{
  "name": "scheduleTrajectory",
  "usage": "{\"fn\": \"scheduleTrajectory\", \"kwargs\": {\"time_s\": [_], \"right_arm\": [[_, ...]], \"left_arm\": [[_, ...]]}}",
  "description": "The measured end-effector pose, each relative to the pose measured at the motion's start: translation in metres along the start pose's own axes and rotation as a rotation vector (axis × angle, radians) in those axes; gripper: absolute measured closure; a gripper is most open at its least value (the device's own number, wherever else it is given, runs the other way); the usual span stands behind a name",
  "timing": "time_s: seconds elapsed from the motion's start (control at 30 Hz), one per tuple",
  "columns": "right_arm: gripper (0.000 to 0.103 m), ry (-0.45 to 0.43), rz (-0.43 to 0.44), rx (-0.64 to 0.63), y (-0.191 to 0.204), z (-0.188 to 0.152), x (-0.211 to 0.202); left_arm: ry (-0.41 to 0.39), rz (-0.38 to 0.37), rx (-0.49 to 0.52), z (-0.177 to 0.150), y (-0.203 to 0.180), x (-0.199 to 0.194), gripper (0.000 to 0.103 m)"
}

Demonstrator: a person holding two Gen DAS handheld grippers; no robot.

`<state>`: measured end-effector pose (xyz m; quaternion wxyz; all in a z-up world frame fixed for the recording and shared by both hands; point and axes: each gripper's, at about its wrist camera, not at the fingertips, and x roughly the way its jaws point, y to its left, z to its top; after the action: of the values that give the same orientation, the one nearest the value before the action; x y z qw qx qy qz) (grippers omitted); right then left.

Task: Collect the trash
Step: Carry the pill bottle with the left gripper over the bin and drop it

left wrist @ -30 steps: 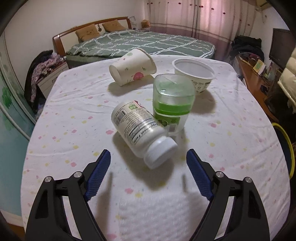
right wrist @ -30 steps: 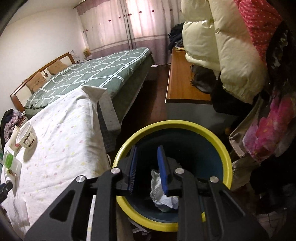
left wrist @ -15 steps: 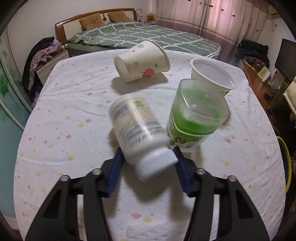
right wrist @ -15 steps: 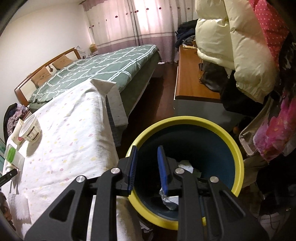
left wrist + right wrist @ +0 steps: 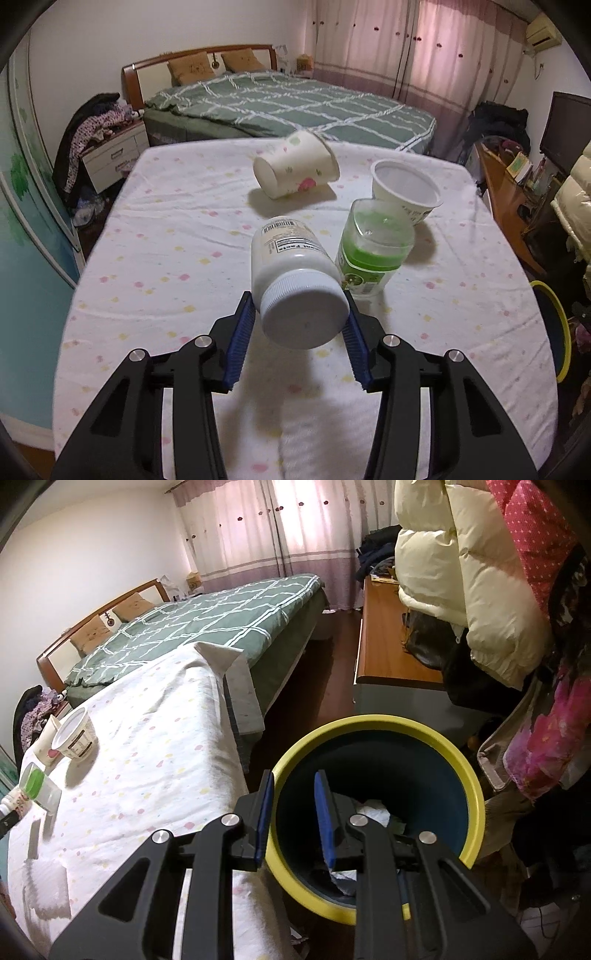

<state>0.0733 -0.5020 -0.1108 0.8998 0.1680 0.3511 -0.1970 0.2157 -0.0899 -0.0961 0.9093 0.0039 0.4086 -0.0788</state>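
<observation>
My left gripper (image 5: 300, 319) is shut on a white pill bottle (image 5: 295, 275), cap toward the camera, lifted above the spotted tablecloth (image 5: 166, 258). Behind it stand a green-filled clear container (image 5: 373, 254), a white plastic cup (image 5: 406, 194) and a paper cup (image 5: 295, 170) on its side. My right gripper (image 5: 293, 812) is empty, its jaws a narrow gap apart, over the rim of a yellow-rimmed blue bin (image 5: 376, 812) holding crumpled paper (image 5: 373, 810). The cups also show in the right wrist view (image 5: 74, 738).
A white textured pad (image 5: 325, 439) lies at the table's near edge. The bin's rim (image 5: 554, 332) shows past the table's right side. A green bed (image 5: 288, 107), a wooden desk (image 5: 388, 638) and hanging coats (image 5: 461, 572) surround the table.
My left gripper closed on the pill bottle and lifted it off the table. My right gripper drifted left, from the bin's middle to its left rim.
</observation>
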Motion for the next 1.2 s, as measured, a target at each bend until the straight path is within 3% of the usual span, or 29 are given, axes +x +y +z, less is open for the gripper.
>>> {"fn": "scheduleTrajectory", "kwargs": {"time_s": [0.27,0.47,0.87,1.2], "right_arm": [[0.081,-0.015,0.026,-0.014,0.006,-0.003,-0.012],[0.081,-0.029,0.019,-0.02,0.001,-0.006,-0.021],[0.081,-0.049,-0.032,0.036,-0.05,-0.017,-0.036],[0.081,-0.052,-0.08,0.106,-0.101,-0.03,-0.044]], "left_arm": [[-0.075,-0.039,0.044,-0.007,-0.005,-0.059,0.057],[-0.119,-0.124,0.114,-0.008,-0.039,-0.094,0.057],[-0.078,-0.353,0.322,-0.005,-0.181,-0.088,0.057],[0.032,-0.503,0.508,-0.022,-0.318,-0.047,0.057]]}}
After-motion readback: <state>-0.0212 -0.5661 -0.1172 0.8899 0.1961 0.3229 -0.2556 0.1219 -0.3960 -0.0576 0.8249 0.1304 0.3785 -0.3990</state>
